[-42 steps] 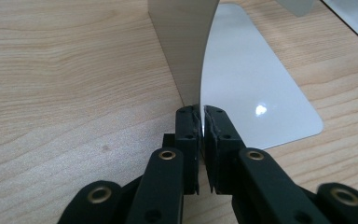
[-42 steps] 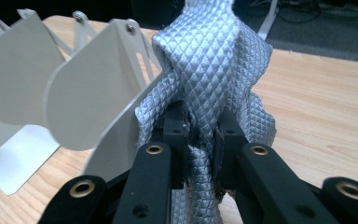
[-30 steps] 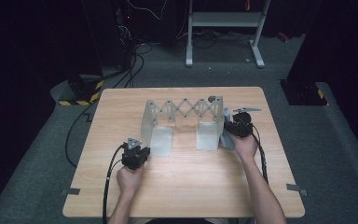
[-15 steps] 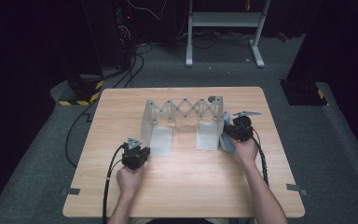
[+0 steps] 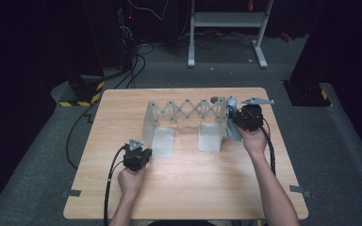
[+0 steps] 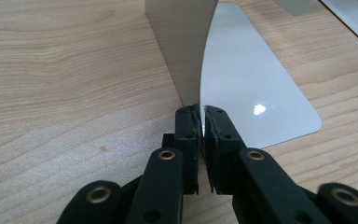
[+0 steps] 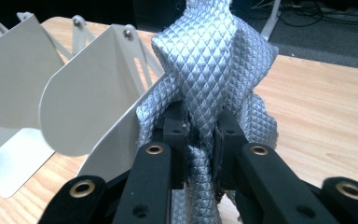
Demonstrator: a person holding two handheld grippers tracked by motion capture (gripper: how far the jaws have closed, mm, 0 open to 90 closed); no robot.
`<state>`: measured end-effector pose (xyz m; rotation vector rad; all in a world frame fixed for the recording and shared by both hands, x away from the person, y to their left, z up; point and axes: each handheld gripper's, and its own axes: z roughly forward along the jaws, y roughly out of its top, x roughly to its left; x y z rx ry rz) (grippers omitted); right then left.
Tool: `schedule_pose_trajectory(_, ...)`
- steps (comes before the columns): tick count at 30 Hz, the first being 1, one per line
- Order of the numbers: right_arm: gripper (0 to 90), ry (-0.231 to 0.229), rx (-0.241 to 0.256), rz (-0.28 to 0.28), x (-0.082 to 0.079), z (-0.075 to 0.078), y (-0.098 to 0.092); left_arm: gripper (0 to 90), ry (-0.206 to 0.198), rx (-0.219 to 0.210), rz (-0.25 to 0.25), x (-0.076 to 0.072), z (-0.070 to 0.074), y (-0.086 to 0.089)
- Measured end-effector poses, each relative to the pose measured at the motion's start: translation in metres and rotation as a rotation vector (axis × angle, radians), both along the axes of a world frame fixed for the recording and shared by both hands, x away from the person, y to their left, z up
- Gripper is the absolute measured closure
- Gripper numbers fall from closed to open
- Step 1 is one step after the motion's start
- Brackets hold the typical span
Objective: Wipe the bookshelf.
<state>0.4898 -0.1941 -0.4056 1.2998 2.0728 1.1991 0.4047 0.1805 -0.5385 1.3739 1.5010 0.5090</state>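
showing a light wooden table (image 5: pixel 184 188) with an expandable white rack (image 5: pixel 188 117) standing across its far half: two upright end plates with flat feet on the tabletop, joined at the back by a zigzag scissor linkage (image 5: pixel 188 107) that is partly drawn out. the left gripper (image 5: pixel 140 153), seen from the high view at the rack's near left corner, has its jaws closed on the thin edge of the left plate (image 6: pixel 182 51), whose glossy foot (image 6: pixel 256 93) lies flat on the wood just beyond; the left gripper view shows the sheet's edge pinched between the two black pads, so this hand appears to be steadying the rack. the right gripper (image 7: pixel 200 135) is at the rack's right end, just outside the right plate (image 7: pixel 93 88), and is clamped on a bunched fold of quilted silver-grey cloth (image 7: pixel 205 60), which rises above the jaws and hangs below them, touching or nearly touching that plate's outer face. in the high view the cloth (image 5: pixel 232 117) shows as a grey bundle between the right plate and the gripper body. as a judgement of progress: the rack is set up and braced and the cloth is gripped and brought to it, but the cloth is not yet inside the bay between the plates or draped over the rack; placing and releasing it remain.
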Motion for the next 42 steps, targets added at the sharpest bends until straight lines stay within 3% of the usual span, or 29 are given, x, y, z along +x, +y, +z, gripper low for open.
schedule_pose_trajectory(6,79.8,-0.005,-0.011,-0.018,0.018,0.01,0.002,83.7,-0.002,0.0,0.001,0.0,0.0,0.0)
schedule_pose_trajectory(12,79.7,0.016,-0.008,-0.035,0.037,0.006,0.002,83.5,-0.004,0.0,0.004,0.0,0.0,-0.001)
schedule_pose_trajectory(21,79.8,0.115,-0.039,-0.05,0.054,-0.026,0.006,83.4,-0.004,0.0,0.004,0.0,0.0,-0.001)
schedule_pose_trajectory(34,79.8,0.254,-0.042,-0.05,0.054,-0.09,0.005,83.2,-0.001,0.012,-0.002,0.0,0.0,-0.001)
schedule_pose_trajectory(42,79.5,0.279,-0.025,-0.041,0.046,-0.104,0.001,83.2,-0.003,0.013,-0.001,0.0,0.0,-0.001)
